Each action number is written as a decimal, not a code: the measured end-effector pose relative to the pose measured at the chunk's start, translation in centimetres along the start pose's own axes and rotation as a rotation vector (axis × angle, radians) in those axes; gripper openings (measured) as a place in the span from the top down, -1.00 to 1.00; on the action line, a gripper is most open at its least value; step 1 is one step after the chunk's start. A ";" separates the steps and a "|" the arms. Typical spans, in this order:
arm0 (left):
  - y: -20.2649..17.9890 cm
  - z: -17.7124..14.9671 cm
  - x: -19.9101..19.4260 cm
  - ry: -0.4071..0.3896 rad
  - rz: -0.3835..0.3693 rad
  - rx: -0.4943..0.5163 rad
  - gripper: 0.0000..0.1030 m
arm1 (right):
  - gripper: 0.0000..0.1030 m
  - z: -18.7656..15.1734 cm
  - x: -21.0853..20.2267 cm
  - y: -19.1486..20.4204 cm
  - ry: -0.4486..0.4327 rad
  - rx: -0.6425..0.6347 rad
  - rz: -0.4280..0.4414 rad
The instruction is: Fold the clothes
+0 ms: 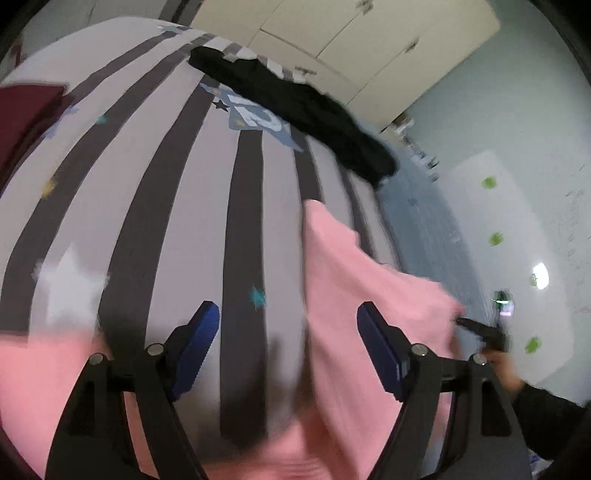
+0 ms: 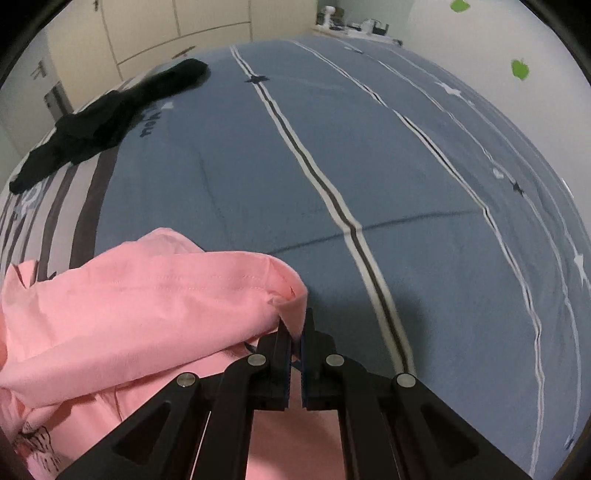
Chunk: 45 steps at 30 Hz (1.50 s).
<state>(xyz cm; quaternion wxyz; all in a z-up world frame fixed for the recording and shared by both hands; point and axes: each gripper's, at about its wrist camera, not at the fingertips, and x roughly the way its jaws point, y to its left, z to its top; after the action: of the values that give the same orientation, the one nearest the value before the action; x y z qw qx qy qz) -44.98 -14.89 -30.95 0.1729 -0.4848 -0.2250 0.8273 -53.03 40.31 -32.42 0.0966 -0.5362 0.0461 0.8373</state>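
A pink garment [image 2: 147,295] lies rumpled on the bed. My right gripper [image 2: 295,332] is shut on a folded edge of its hem and holds that edge above the blue bedcover [image 2: 406,147]. In the left wrist view the pink garment [image 1: 351,277] stretches up to the right, where a hand holds the right gripper [image 1: 484,332] at its corner. My left gripper [image 1: 290,332] stands open over the striped cover [image 1: 177,184]. Its blue pads [image 1: 199,347] grip nothing, and the pink cloth passes under the right-hand finger.
A black garment [image 1: 295,107] lies across the far part of the bed, also the black garment [image 2: 110,122] at upper left. A maroon cloth [image 1: 26,110] sits at the left edge. Cream wardrobe doors [image 1: 351,33] and a wall with green stickers [image 2: 520,69] border the bed.
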 end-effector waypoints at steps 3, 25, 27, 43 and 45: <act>-1.0 1.3 5.0 0.085 -0.014 0.003 -0.43 | 0.94 0.1 -0.4 -0.3 -0.010 -0.001 -0.008; -24.7 -8.6 7.4 0.350 -0.354 0.674 -0.01 | 0.94 -1.1 -2.2 -4.2 -0.053 0.017 -0.002; -22.9 -8.4 5.0 0.290 -0.364 0.616 -0.01 | 0.94 -1.3 -2.2 -4.2 -0.058 0.016 0.002; -19.4 -3.9 12.8 0.351 -0.220 0.562 0.10 | 0.94 -2.1 -2.8 -4.5 -0.078 0.032 0.062; -20.2 -4.8 13.0 0.358 -0.212 0.619 0.39 | 0.94 -2.1 -2.8 -4.5 -0.079 0.033 0.067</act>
<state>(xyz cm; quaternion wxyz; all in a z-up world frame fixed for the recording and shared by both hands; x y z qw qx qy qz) -45.47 9.59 -31.55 0.4328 -0.5206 0.0209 0.7356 -49.07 44.00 -30.66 0.0792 -0.4993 0.0738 0.8596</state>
